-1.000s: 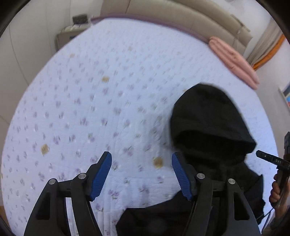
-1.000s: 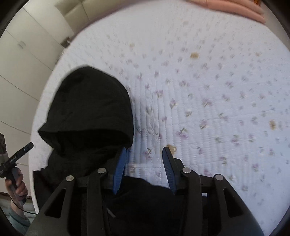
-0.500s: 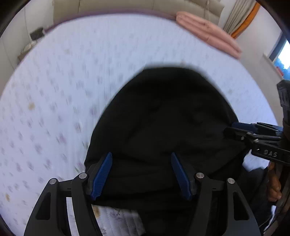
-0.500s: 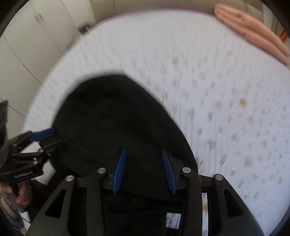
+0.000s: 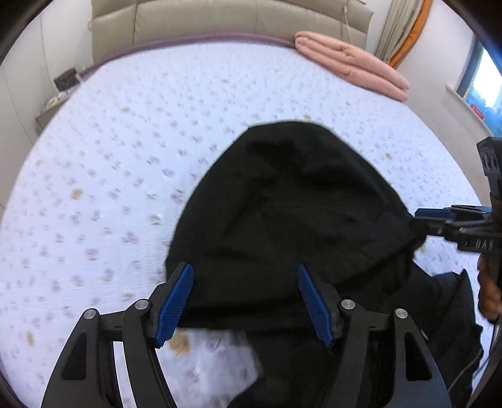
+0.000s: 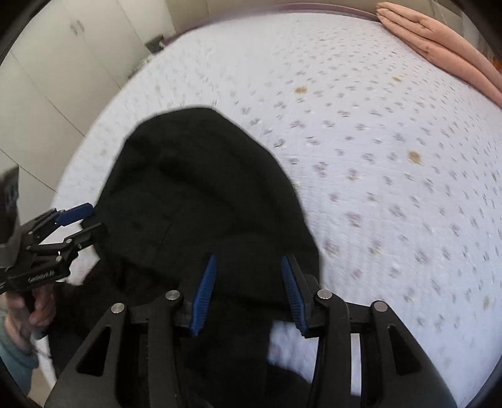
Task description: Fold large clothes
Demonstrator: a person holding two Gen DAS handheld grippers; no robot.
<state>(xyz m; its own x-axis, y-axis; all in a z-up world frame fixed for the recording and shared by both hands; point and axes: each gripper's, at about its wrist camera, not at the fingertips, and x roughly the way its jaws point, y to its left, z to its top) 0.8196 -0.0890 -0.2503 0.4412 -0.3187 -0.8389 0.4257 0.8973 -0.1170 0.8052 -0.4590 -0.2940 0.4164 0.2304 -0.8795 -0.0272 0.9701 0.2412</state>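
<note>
Hoodie [image 5: 298,213], black, lay on the flowered bed sheet [image 5: 109,157] with its hood spread flat, straight ahead of both claws. Left claw [image 5: 243,273] pointed steeply down at the near edge of the hood. Its blue pads were wide apart and opening, with black cloth showing in the gap beyond them and neither pad pressing on it. In the right wrist view the left claw [image 6: 94,219] had its tips at the hood's side edge, with a hand [image 6: 37,310] on the handle below.

Right claw [image 6: 248,260] was also aimed down over the hoodie [image 6: 194,194]. Its gap was narrower and opening too, with dark cloth visible between the pads but no clamp seen. Seen from the left wrist, the right claw [image 5: 420,220] met the opposite side edge of the hood with its tips slightly apart, fingers of a hand [image 5: 488,288] behind it.

More of the hoodie ran under and behind both claws toward the bottom of each view. Sheet was bare to the outer side of each claw. Folded pink blanket [image 5: 351,66] sat far ahead of the claws by the padded headboard [image 5: 204,22]. Cupboard doors [image 6: 47,78] stood beyond the bed, ahead-left of the right claw.
</note>
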